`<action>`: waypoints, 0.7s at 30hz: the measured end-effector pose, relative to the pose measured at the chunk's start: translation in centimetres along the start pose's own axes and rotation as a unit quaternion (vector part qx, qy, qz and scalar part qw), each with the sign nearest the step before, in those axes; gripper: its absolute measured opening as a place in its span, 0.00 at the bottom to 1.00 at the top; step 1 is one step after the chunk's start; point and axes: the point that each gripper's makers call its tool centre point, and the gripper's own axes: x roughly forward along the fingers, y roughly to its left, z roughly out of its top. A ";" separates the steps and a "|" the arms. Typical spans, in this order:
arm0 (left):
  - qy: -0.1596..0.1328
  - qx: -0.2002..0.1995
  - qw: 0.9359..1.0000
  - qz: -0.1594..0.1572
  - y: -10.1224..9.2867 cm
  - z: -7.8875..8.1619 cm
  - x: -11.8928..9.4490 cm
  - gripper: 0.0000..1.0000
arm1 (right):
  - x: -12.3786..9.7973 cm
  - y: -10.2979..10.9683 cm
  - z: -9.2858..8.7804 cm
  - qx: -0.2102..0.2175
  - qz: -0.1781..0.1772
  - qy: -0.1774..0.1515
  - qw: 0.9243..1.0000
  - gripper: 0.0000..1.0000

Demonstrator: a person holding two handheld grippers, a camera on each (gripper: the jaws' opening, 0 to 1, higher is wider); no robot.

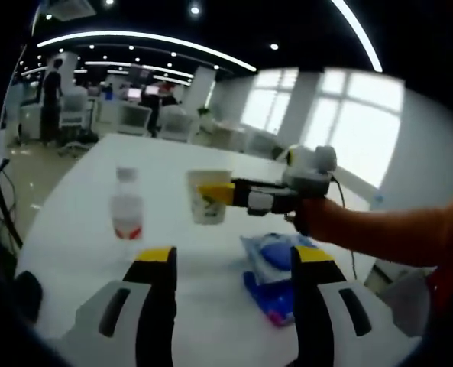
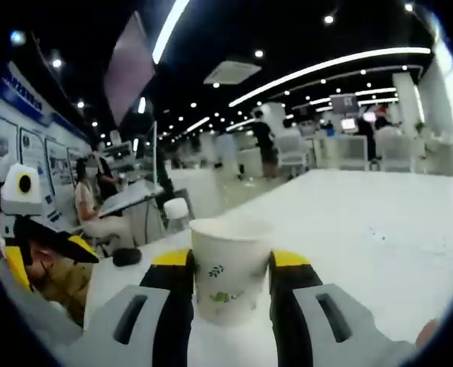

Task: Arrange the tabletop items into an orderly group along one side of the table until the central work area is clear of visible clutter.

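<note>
Cup: paper cup [image 2: 230, 267] sits between the jaws of the right hand-held gripper [image 2: 231, 287], which grips it by its sides; in the left gripper view the same cup [image 1: 208, 196] is held out over the white surface [image 1: 81, 206], apparently a little above it.
Left hand-held gripper: left hand-held gripper [image 1: 234, 264] is open and holds nothing, its jaws standing well apart over the near part of the surface.
Bottle: small clear bottle [image 1: 127, 205] with a red label stands upright on the surface, near the cup and to its left in the left gripper view.
Blue packs: blue wipes-like packs [image 1: 276, 264] lie flat just beyond the left jaws, one partly on the other.
Crush risk: cup wall looks thin, so a harder squeeze would likely dent or fold it.
Slip risk: cup tapers downward, so a light grip or a tilt of the hand could let it slide out and roll across the surface.
Collision risk: carrying the cup toward the bottle side could knock the light, near-empty-looking bottle over.
Contents: whether the cup holds liquid cannot be told; if so, tilting would spill it.
Placement risk: setting it down on an edge would tip it.
</note>
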 end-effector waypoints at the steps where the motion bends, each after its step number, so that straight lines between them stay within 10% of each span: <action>1: -0.001 0.000 1.000 0.002 0.1 0.0 -0.1 0.57 | 0.2 0.3 0.0 -0.013 0.002 -0.003 1.000 0.38; 21: 0.013 -0.028 0.999 0.025 2.3 -1.9 0.3 0.55 | 3.9 0.0 -6.4 -0.097 0.021 0.069 0.993 0.38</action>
